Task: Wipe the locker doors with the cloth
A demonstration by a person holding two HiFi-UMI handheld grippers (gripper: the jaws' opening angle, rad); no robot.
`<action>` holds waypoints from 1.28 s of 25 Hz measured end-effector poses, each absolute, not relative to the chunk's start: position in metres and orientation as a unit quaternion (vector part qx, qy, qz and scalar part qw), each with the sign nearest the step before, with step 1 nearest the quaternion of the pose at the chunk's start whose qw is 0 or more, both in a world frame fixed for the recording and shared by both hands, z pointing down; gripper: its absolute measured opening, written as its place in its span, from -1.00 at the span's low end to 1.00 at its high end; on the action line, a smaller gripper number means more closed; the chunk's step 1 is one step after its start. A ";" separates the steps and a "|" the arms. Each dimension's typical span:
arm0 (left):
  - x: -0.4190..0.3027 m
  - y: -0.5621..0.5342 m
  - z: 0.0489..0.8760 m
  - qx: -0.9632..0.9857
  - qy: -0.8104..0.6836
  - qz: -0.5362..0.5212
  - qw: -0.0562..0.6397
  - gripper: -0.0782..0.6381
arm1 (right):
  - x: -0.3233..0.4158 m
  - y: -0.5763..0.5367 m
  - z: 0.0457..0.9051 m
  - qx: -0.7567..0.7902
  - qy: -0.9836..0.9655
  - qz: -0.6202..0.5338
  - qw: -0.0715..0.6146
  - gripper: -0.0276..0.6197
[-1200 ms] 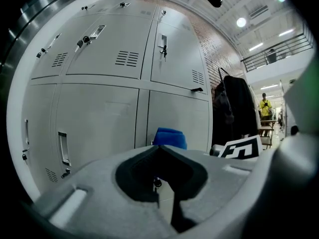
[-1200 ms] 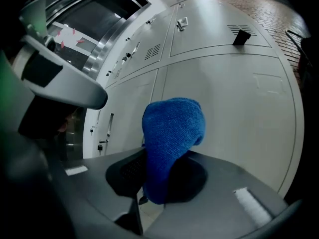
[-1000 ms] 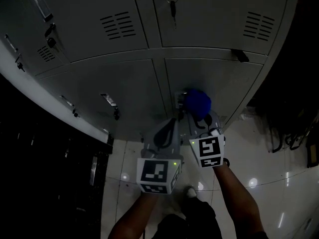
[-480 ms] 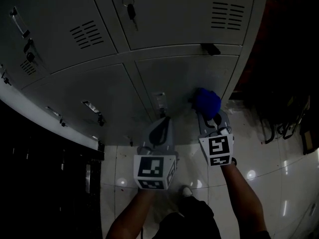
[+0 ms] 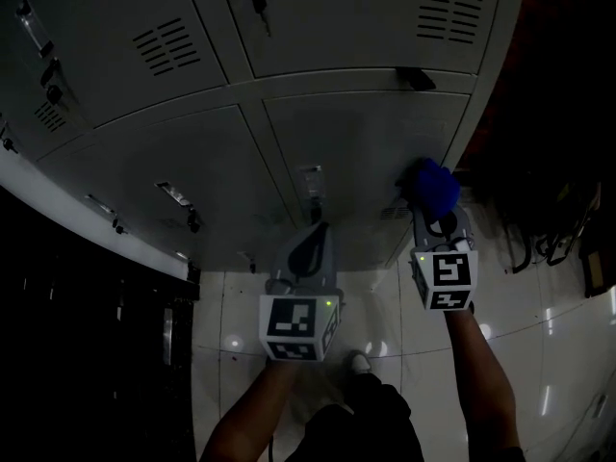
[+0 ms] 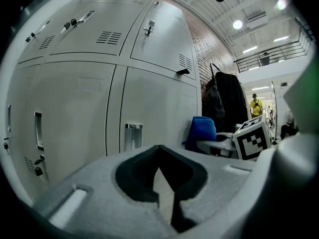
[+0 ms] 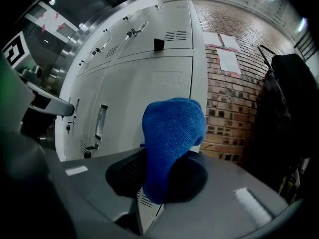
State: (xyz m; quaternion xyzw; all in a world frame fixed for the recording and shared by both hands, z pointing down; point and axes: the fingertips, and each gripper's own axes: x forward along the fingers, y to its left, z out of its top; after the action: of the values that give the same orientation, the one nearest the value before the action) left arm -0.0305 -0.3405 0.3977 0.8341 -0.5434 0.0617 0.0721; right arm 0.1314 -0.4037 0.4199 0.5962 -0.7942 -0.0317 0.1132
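- At 3 o'clock, right gripper view: brick wall (image 7: 239,99) with paper sheets (image 7: 229,61) on it.
- At 4 o'clock, head view: glossy tiled floor (image 5: 539,354).
- At 1 o'clock, left gripper view: lit ceiling lamp (image 6: 237,24).

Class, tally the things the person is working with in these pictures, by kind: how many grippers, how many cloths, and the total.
Grippers: 2 (left gripper, right gripper)
Cloths: 1 (blue cloth)
Total: 3

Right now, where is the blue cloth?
The blue cloth is clamped in the right gripper, on the right of the head view, by the right edge of the lower right grey metal locker door.
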 end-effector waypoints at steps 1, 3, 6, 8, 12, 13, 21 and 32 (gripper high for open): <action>-0.033 -0.340 0.400 0.833 -0.545 0.063 0.073 -0.78 | 0.130 -0.402 0.419 0.596 -0.795 -0.031 0.110 -0.70; -0.041 -0.338 0.406 0.829 -0.550 0.063 0.077 -0.78 | 0.117 -0.392 0.415 0.588 -0.801 -0.037 0.102 -0.70; -0.056 -0.335 0.414 0.822 -0.560 0.068 0.081 -0.78 | 0.070 -0.371 0.414 0.551 -0.828 -0.049 0.089 -0.70; -0.066 -0.333 0.420 0.817 -0.566 0.070 0.086 -0.78 | 0.033 -0.362 0.420 0.519 -0.850 -0.047 0.084 -0.70; -0.083 -0.331 0.429 0.810 -0.575 0.075 0.084 -0.78 | -0.029 -0.356 0.439 0.468 -0.879 -0.034 0.088 -0.70; -0.088 -0.332 0.430 0.809 -0.577 0.075 0.081 -0.78 | -0.040 -0.357 0.441 0.459 -0.883 -0.029 0.087 -0.70; -0.105 -0.355 0.446 0.800 -0.594 0.063 0.063 -0.78 | -0.084 -0.372 0.449 0.419 -0.904 0.003 0.083 -0.71; -0.084 -0.368 0.467 0.828 -0.561 0.030 0.009 -0.78 | -0.042 -0.383 0.447 0.414 -0.908 -0.018 0.053 -0.71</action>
State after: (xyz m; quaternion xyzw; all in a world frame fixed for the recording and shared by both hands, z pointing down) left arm -0.0836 -0.3682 0.4672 0.8275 -0.5606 0.0297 0.0095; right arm -0.0424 -0.3834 0.4469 0.4143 -0.9084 -0.0177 0.0533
